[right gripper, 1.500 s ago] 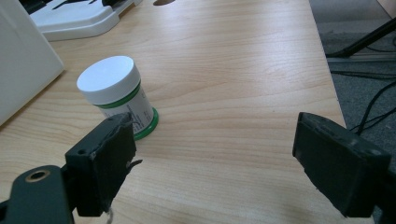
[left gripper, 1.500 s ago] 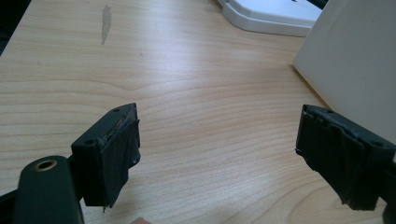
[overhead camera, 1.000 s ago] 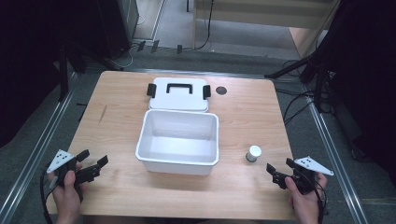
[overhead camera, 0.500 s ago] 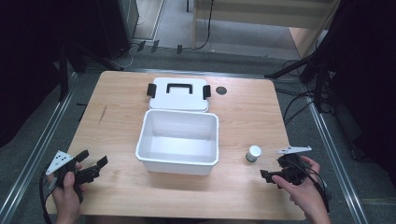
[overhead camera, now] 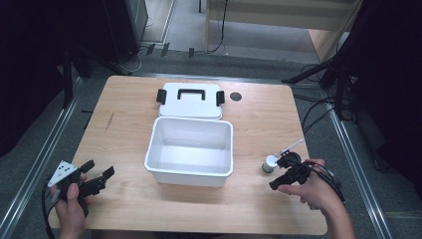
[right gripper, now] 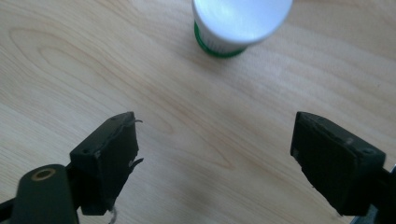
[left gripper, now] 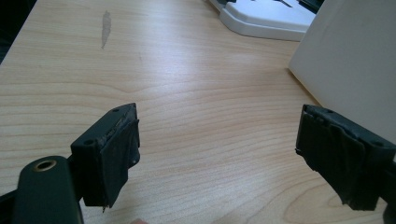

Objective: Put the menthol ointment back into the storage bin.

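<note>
Fingers (right gripper: 109,161) of right gripper (overhead camera: 281,172) gaping wide, holding nothing | small white-capped, green-banded cylindrical jar (right gripper: 236,25) standing at frame top | likely light, rigid, slippery; grip around its sides.

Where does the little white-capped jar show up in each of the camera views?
High view: white-capped jar stands right of the white box, just ahead of the right gripper.
Left gripper view: not in it.
Right gripper view: top centre, beyond the open jaws.
Shared landmark: wooden table.

The lid (overhead camera: 190,100) lies behind the open box (overhead camera: 190,150), with the small jar (overhead camera: 269,164) right of the box
</note>
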A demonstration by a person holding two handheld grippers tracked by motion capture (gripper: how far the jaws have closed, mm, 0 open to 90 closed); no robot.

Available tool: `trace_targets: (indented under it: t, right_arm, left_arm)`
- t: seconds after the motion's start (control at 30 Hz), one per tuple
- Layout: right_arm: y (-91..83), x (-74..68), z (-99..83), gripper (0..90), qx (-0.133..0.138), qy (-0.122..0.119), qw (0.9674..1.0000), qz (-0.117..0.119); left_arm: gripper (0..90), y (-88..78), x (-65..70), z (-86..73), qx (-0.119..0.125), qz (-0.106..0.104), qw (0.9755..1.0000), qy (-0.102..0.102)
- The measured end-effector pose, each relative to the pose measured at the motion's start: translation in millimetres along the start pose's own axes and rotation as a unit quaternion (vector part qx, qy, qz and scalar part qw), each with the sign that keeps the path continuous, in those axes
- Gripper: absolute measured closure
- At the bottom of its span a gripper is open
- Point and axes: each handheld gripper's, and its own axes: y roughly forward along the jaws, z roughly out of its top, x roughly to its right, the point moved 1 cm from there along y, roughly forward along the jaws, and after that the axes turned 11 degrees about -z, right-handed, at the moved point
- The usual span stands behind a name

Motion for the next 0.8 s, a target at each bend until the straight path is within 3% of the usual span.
trace_targets:
  t: [0.4,0.57,0.7,0.8]
  right_arm:
    - [-6.3,-4.0,44.9,25.0,-0.013,0.001,0.9998,-0.017]
    - [-1.1,-5.8,51.9,28.6,-0.018,0.0,0.9998,-0.013]
    - [7.5,-4.6,58.0,29.8,-0.031,0.016,0.999,-0.028]
    - [11.1,-3.4,60.0,32.6,-0.036,0.024,0.9989,-0.019]
  left_arm:
    - [14.2,0.1,-0.7,0.2,-0.002,-0.001,1.0,-0.001]
    - [14.3,0.2,-0.7,0.2,-0.002,-0.002,1.0,-0.001]
    - [14.3,0.2,-0.8,0.2,-0.002,-0.002,1.0,-0.001]
    - [14.3,0.4,-0.6,0.4,-0.004,-0.002,1.0,-0.002]
